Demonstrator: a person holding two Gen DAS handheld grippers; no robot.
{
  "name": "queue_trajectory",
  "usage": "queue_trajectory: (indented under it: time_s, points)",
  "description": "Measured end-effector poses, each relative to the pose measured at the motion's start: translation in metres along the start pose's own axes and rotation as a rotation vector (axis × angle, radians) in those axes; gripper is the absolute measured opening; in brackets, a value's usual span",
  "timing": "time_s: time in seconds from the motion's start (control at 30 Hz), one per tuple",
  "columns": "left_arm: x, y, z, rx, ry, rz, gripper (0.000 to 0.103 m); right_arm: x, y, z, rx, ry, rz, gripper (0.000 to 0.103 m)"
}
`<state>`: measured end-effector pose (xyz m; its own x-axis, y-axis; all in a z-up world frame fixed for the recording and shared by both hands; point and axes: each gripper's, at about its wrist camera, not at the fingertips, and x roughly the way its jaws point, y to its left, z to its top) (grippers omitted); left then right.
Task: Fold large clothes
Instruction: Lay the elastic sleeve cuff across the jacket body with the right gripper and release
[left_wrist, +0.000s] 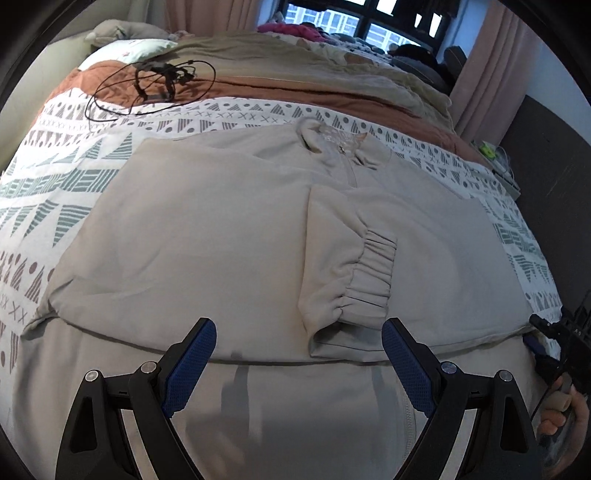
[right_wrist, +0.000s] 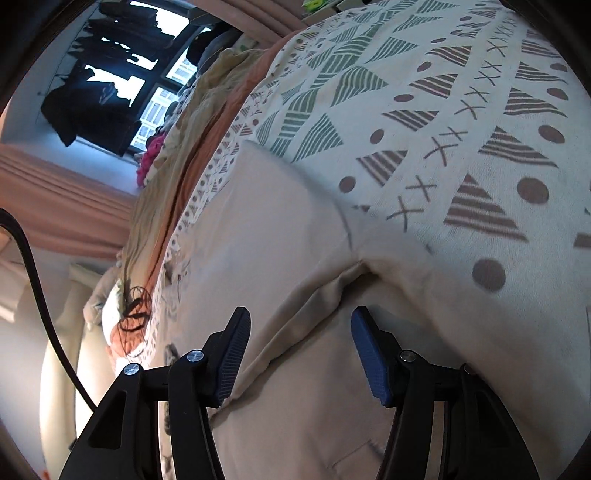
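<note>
The beige jacket (left_wrist: 207, 229) lies spread flat on the bed, on a patterned bedspread (left_wrist: 70, 173) printed with striped triangles, dots and crosses. Its collar (left_wrist: 332, 144) points toward the window (left_wrist: 354, 22). One sleeve is folded across the body, and the gathered elastic cuff (left_wrist: 369, 273) rests on the front panel, right of centre. The near hem hangs over the bed edge.

Left claw (left_wrist: 299, 365): jaws wide apart, nothing between them. It hovers above the near part of the jacket, with the cuff just ahead of its right finger. The blue pads (left_wrist: 188, 369) face each other across bare fabric.

Right claw (right_wrist: 301, 354): jaws apart, not clamped. A raised fold of the jacket (right_wrist: 306, 295) lies between its fingers, at the garment's right edge where it meets the bedspread (right_wrist: 461, 129). Whether the pads (right_wrist: 369, 362) touch the fabric cannot be told. This claw also appears at the right edge of the left wrist view (left_wrist: 554, 339), gripped by the person's hand (left_wrist: 561, 417).

A tangled black cable (left_wrist: 155, 88) lies on the far part of the bed, well apart from the jacket. Beyond it lie a rust-brown blanket (left_wrist: 280, 92) and a tan cover (left_wrist: 295, 59). Pink curtains (left_wrist: 480, 74) flank the window.
</note>
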<state>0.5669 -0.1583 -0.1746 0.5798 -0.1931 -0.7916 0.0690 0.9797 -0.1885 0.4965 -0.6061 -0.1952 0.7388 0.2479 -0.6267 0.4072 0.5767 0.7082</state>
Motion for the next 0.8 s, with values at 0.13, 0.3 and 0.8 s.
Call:
queue_trajectory:
  time_s: [0.13, 0.3, 0.8]
  points:
    - [0.016, -0.015, 0.002, 0.056, 0.008, 0.023, 0.092, 0.003, -0.014, 0.008, 0.038, 0.003, 0.011, 0.030]
    - [0.036, -0.028, -0.003, 0.129, 0.038, 0.043, 0.092, 0.005, -0.017, 0.014, 0.046, -0.001, 0.014, 0.023]
    - [0.018, 0.057, 0.009, -0.156, -0.013, 0.119, 0.090, 0.007, -0.017, 0.015, 0.034, -0.004, -0.006, 0.019]
